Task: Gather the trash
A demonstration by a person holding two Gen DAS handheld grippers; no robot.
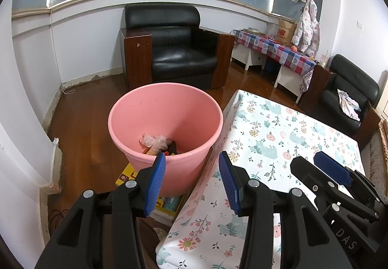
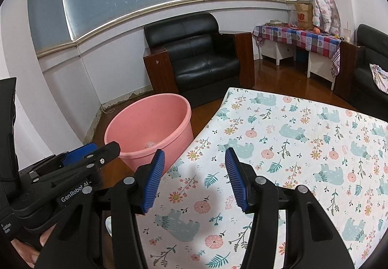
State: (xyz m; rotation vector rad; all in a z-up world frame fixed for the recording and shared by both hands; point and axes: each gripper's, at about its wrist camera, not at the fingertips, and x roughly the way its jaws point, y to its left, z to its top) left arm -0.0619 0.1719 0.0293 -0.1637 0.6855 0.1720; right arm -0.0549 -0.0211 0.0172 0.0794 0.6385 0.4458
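Two grippers, the left gripper (image 1: pixel 191 162) and right gripper (image 2: pixel 195 159), hold ribbed blue jaws spread, pinching nothing. One round pink plastic bucket (image 1: pixel 135 113) holds crinkled clear wrap (image 1: pixel 156 141) beside the floral-clothed desk (image 1: pixel 278 138).

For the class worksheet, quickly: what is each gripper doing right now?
Left gripper: open, holding nothing.
Right gripper: open, holding nothing.

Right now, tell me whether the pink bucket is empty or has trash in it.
Not empty. The pink bucket stands upright on the floor with crumpled clear plastic and a few darker scraps at its bottom; most of it is unfilled.
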